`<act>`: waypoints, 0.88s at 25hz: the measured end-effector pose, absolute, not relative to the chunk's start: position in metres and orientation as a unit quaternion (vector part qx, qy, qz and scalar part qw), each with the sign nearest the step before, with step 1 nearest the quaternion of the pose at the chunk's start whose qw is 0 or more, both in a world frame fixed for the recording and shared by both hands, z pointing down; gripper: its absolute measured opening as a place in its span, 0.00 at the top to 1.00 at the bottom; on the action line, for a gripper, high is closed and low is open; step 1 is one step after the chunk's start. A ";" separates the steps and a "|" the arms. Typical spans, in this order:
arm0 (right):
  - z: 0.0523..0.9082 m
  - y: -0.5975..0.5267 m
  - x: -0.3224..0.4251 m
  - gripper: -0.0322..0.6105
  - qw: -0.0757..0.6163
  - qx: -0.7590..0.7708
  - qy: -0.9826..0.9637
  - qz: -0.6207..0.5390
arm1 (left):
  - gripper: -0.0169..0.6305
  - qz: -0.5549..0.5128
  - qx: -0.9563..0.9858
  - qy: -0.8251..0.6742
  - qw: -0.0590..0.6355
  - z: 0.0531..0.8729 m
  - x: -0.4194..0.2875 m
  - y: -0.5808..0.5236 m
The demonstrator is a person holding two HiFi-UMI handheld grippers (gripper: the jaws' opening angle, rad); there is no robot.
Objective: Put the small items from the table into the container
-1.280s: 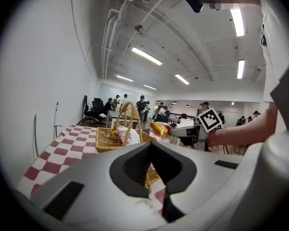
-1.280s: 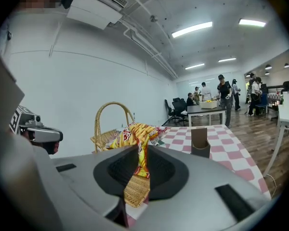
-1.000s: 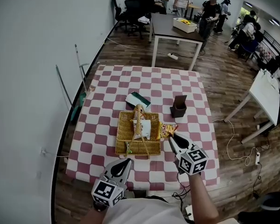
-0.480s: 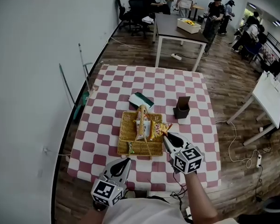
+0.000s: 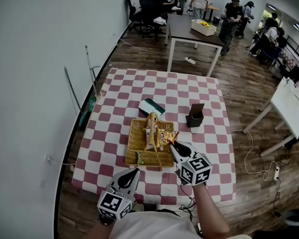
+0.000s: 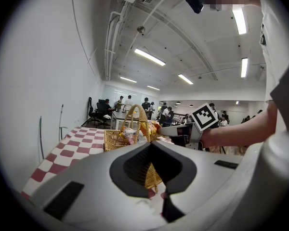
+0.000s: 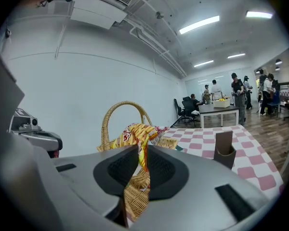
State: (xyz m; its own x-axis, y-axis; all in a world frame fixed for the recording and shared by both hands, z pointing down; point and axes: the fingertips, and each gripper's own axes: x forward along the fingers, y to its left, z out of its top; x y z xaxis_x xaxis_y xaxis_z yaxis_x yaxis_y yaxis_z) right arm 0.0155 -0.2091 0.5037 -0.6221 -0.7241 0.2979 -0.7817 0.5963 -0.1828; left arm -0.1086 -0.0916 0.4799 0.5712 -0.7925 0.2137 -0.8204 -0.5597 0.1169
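The right gripper (image 5: 172, 145) is clamped on a yellow-red packet (image 7: 134, 134), holding it over the right edge of the basket (image 5: 134, 139) on the table (image 5: 189, 91). The left gripper (image 5: 133, 173) hangs at the near table edge, its jaws slightly apart with nothing between them.

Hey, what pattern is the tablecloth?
Red and white checks on the tablecloth, clearest in the head view.
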 end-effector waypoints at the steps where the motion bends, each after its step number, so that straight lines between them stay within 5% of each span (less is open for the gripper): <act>1: 0.504 -0.210 0.014 0.84 0.100 0.425 -0.888 0.147 | 0.99 0.069 0.880 -0.458 0.102 0.480 -0.109 -0.092; 22: 0.523 -0.201 -0.015 0.82 0.168 0.398 -0.892 0.131 | 0.99 0.072 0.879 -0.460 0.105 0.481 -0.108 -0.090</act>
State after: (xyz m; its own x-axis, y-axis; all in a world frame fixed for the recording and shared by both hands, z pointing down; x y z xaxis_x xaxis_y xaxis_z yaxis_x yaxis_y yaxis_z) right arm -0.0150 -0.2011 0.5234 -0.6267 -0.6662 0.4043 -0.7544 0.6487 -0.1005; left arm -0.1079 -0.0896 0.4809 0.5664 -0.7936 0.2224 -0.8236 -0.5548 0.1177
